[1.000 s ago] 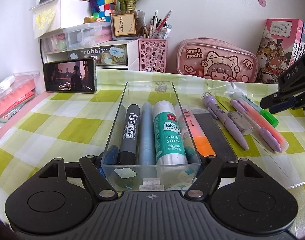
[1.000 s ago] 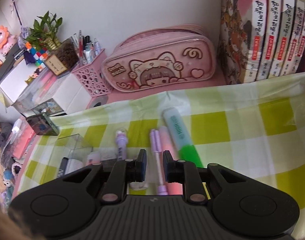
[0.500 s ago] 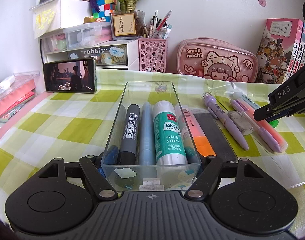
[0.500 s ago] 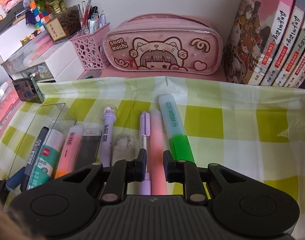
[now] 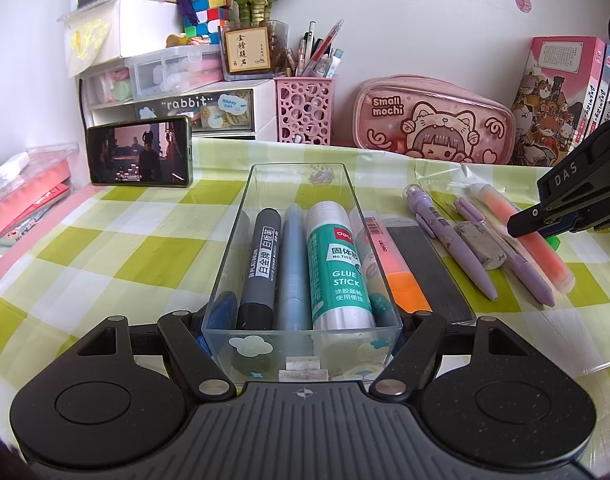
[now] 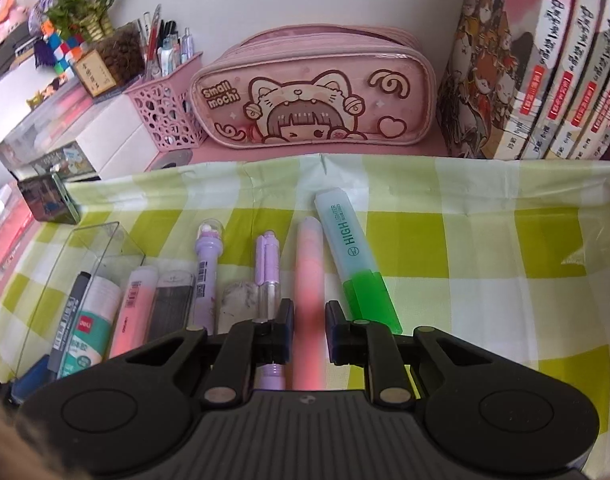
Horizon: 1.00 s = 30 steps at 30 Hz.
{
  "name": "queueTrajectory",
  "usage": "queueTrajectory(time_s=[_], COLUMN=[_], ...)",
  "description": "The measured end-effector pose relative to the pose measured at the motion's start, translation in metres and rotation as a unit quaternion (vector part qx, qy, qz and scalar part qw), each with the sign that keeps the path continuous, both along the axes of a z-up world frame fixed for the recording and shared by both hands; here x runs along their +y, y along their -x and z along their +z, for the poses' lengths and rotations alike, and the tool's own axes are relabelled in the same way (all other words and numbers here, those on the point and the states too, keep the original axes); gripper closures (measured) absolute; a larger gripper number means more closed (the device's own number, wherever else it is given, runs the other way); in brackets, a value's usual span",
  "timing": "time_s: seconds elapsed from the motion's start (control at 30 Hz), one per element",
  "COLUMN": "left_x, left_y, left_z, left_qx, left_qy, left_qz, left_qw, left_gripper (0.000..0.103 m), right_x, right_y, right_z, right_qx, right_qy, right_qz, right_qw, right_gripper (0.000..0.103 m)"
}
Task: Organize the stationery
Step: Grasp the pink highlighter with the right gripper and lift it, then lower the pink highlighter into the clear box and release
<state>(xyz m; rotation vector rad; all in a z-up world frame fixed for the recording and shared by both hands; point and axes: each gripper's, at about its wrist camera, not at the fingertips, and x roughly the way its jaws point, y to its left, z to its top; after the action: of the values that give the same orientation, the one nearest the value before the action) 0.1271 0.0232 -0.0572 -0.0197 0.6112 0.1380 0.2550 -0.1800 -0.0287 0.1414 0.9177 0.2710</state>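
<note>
My left gripper (image 5: 303, 334) is shut on the near end of a clear plastic organizer box (image 5: 301, 184) that holds a grey marker (image 5: 261, 258), a blue pen, and a glue stick (image 5: 337, 268). Beside the box lie an orange highlighter (image 5: 397, 268), a dark flat case, two purple pens, an eraser (image 5: 481, 244), a pink highlighter (image 6: 308, 276) and a green highlighter (image 6: 357, 260). My right gripper (image 6: 309, 330) is open, its fingers either side of the pink highlighter, low over the cloth. It also shows in the left wrist view (image 5: 545, 220).
A pink "Small mochi" pencil case (image 6: 317, 92), a pink pen holder (image 5: 305, 110), drawer units, a phone (image 5: 139, 156) and a row of books (image 6: 545, 72) stand along the back wall. The green checked cloth (image 6: 485, 264) covers the desk.
My right gripper moved down and forward over the row of pens and now straddles the pink highlighter. The left gripper and the box have not moved.
</note>
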Motion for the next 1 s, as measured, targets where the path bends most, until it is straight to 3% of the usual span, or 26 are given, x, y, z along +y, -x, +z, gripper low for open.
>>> queueTrajectory(time_s=[0.17, 0.37, 0.63, 1.0], left_x=[0.0, 0.0, 0.0, 0.0], left_y=[0.0, 0.0, 0.0, 0.0], left_z=[0.0, 0.0, 0.0, 0.0], left_qx=[0.0, 0.0, 0.0, 0.0], left_qy=[0.0, 0.0, 0.0, 0.0], left_qz=[0.0, 0.0, 0.0, 0.0], left_qw=[1.0, 1.0, 1.0, 1.0], left_gripper=[0.03, 0.03, 0.03, 0.03], right_x=[-0.007, 0.013, 0.069, 0.096], right_y=[0.007, 0.015, 0.015, 0.013], right_z=[0.018, 0.033, 0.03, 0.029], right_qx=[-0.008, -0.005, 0.05, 0.052], right_qy=[-0.064, -0.15, -0.22, -0.196], right_qz=[-0.013, 0.009, 0.053, 0.07], right_qw=[0.998, 0.989, 0.973, 0.977], right_gripper=[0.068, 0.068, 0.067, 0.067])
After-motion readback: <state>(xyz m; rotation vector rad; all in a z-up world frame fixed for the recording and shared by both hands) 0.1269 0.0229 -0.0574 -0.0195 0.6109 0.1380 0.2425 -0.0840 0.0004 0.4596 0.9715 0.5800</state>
